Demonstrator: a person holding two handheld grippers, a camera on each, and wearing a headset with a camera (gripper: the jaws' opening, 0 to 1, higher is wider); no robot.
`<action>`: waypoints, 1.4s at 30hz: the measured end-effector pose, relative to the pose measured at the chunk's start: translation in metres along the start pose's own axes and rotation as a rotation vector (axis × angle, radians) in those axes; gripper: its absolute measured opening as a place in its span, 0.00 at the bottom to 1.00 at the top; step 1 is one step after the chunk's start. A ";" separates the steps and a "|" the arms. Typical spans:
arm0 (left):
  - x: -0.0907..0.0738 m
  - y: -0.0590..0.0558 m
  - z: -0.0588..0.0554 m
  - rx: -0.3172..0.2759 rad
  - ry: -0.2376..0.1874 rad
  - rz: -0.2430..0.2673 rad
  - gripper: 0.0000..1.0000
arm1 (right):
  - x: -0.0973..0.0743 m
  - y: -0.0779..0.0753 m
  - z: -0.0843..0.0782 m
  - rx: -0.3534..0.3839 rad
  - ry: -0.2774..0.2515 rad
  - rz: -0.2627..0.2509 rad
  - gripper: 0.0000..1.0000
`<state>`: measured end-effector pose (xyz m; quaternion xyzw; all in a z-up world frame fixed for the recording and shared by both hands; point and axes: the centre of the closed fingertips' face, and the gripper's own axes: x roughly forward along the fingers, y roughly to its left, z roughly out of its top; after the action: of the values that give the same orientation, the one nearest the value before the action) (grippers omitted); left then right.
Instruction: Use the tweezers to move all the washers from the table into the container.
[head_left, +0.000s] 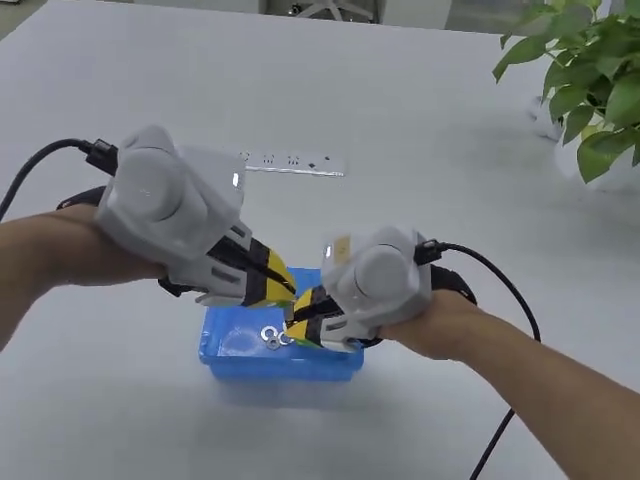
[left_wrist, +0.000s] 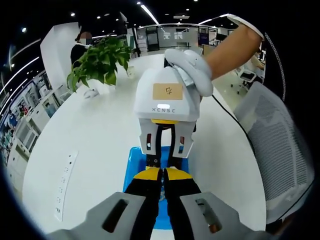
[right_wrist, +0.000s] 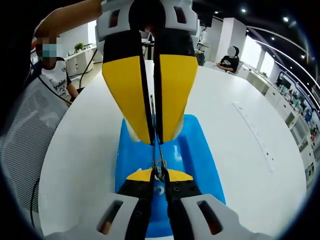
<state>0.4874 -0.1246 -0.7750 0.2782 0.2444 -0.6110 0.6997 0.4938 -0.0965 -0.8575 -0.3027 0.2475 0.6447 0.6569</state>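
A blue container (head_left: 300, 364) sits on the white table with several washers (head_left: 272, 338) lying inside it. Both grippers meet tip to tip just above its right half. My left gripper (head_left: 284, 286) comes in from the left and my right gripper (head_left: 298, 324) from the right. In the right gripper view, thin metal tweezers (right_wrist: 155, 150) run from between the left gripper's yellow jaws (right_wrist: 154, 141) down into my right gripper (right_wrist: 159, 175), above the container floor (right_wrist: 200, 160). In the left gripper view, my left gripper (left_wrist: 161, 173) is shut, facing the right gripper's housing above the container (left_wrist: 132, 165).
A white power strip (head_left: 293, 162) lies on the table beyond the grippers. A potted plant (head_left: 590, 70) stands at the far right corner. Black cables trail from both grippers. A mesh chair (left_wrist: 280, 150) stands beside the table.
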 end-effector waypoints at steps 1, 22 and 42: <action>0.001 0.001 0.000 -0.003 -0.001 -0.001 0.06 | 0.001 -0.001 -0.001 0.001 0.001 0.001 0.10; 0.005 0.001 0.000 -0.003 -0.001 -0.003 0.06 | 0.001 -0.001 -0.005 -0.012 0.012 -0.001 0.11; -0.019 -0.007 0.013 0.016 -0.019 0.019 0.05 | -0.017 0.005 0.017 -0.032 -0.023 -0.035 0.12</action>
<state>0.4777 -0.1207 -0.7530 0.2806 0.2302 -0.6088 0.7054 0.4867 -0.0962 -0.8345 -0.3103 0.2243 0.6405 0.6657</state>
